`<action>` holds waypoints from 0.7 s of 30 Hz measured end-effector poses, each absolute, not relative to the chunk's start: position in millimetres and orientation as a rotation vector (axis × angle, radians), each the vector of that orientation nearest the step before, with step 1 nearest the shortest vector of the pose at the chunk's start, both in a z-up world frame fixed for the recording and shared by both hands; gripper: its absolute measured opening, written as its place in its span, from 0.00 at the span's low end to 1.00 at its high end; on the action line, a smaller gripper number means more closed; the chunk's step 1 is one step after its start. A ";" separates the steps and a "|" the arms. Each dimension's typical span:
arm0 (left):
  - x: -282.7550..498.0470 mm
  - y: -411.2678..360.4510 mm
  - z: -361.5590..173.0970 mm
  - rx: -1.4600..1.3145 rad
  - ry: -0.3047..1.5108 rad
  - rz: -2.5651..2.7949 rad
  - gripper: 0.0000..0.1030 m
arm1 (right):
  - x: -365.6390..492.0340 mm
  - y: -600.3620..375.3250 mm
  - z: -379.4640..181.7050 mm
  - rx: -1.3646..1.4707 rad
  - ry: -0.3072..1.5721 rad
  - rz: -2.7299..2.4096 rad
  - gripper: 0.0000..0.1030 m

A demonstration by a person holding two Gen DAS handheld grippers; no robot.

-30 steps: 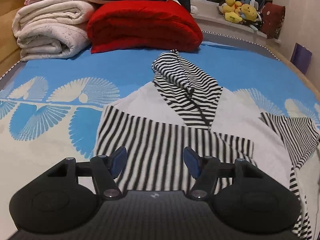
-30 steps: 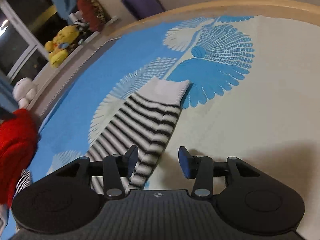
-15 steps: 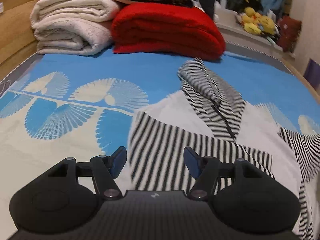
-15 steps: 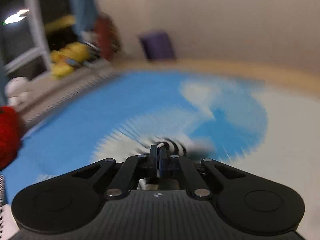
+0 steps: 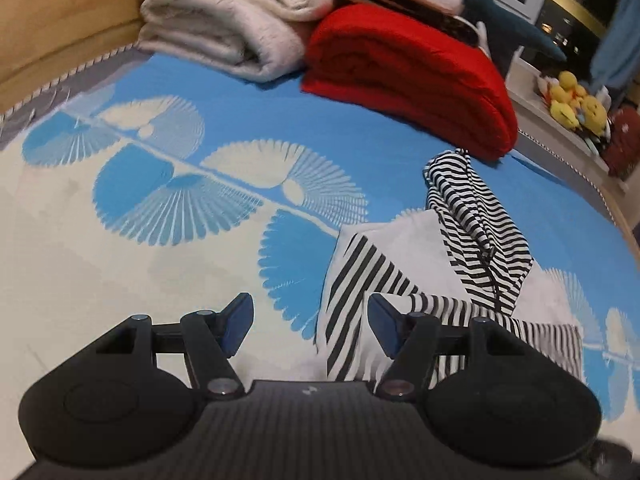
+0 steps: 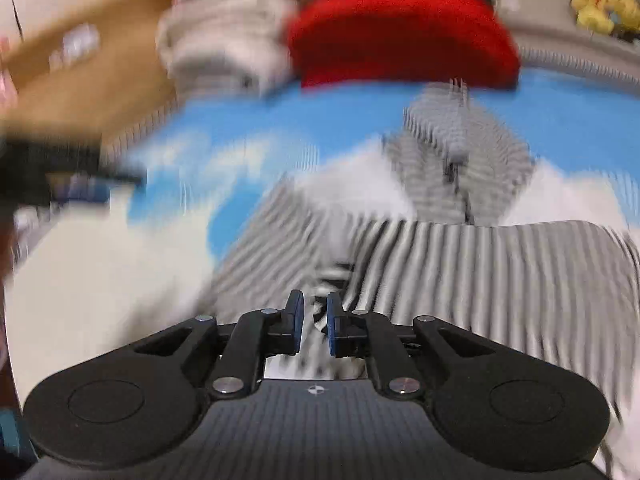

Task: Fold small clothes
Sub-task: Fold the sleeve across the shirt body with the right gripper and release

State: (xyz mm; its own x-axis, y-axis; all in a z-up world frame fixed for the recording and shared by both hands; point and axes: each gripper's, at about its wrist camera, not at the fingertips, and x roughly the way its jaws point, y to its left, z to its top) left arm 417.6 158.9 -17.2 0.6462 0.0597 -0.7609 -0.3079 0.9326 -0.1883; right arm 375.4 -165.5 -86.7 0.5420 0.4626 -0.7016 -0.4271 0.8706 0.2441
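Through my left wrist camera, my left gripper (image 5: 310, 326) hangs open and empty over the bed (image 5: 120, 280), its right finger above the near left edge of the striped hooded top (image 5: 472, 264). The top lies flat on the bed, one sleeve already folded across its body, hood pointing away toward the red blanket (image 5: 408, 76). Its long axis runs from hem near me to hood far off.

Through my right wrist camera, everything is blurred. My right gripper (image 6: 314, 326) is just opening, jaws only narrowly apart, with striped fabric between them; I cannot tell whether the pads touch it. The second sleeve (image 6: 500, 276) lies across the body.

I judge the sleeve-folding step is ending. Next I would let go fully, then take the hem and fold it toward the hood.
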 end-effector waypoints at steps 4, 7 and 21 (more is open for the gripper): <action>418.5 162.7 -22.5 -0.380 0.871 0.168 0.67 | 350.1 -180.6 -64.3 -0.002 0.871 0.409 0.29; 423.4 155.4 -35.1 -0.411 0.888 0.114 0.67 | 339.3 -206.1 -58.0 -0.017 0.842 0.273 0.46; 465.8 108.5 -109.3 -0.370 1.074 0.056 0.78 | 369.6 -315.9 -146.3 0.081 1.046 -0.104 0.45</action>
State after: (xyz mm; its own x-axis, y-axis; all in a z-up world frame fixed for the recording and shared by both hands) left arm 465.8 108.5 -109.3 0.4813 -0.1334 -0.8663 -0.2234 0.9370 -0.2684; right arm 369.6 -315.9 -146.3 0.4969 -0.0474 -0.8665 0.1242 0.9921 0.0170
